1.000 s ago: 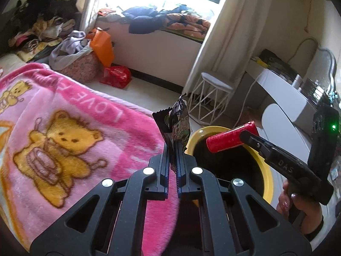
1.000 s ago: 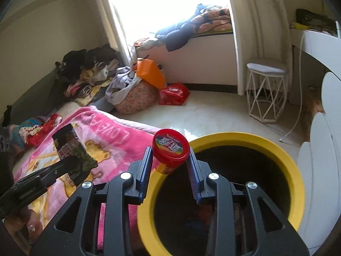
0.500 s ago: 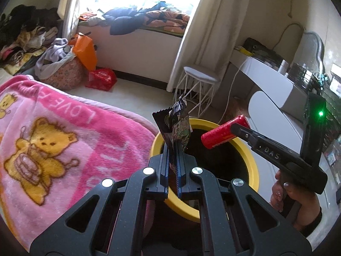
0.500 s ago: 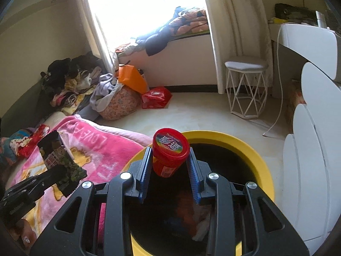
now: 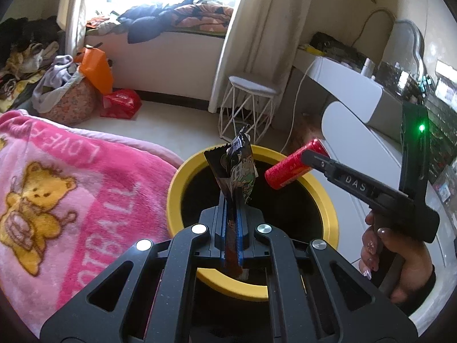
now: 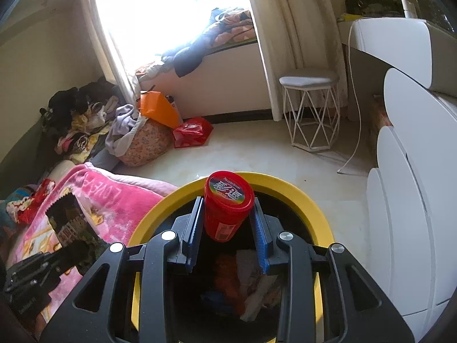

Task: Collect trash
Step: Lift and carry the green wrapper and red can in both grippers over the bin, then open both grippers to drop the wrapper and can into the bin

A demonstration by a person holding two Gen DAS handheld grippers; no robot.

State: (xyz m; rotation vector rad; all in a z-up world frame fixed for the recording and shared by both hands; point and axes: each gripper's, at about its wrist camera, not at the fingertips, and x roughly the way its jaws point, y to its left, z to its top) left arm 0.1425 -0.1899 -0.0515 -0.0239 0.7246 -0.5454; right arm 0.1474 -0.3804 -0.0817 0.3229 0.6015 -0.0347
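Two grippers, two pieces of trash and one yellow-rimmed bin [image 5: 174, 197] are in view. The left gripper [image 5: 232, 217], at the lower centre of its own view, has its jaws pressed together on a dark snack wrapper [image 5: 235, 171], which stands upright above the near rim of the bin. The right gripper [image 6: 227, 223], at the lower centre of its view, pinches a red cylindrical tub [image 6: 227, 205] between its blue pads [image 6: 192, 228]; the tub's lid, printed with a rainbow label, faces the camera. In the left wrist view this tub [image 5: 294, 167] hangs tilted over the bin's opening at centre right, and the person's right hand [image 5: 397, 260] grips the tool's handle at the lower right. Inside the bin, at the bottom of the right wrist view, lies crumpled rubbish [image 6: 245, 283] in orange, white and blue. A pink bear-print blanket [image 5: 57, 194] fills the left of the frame, just beside the bin.
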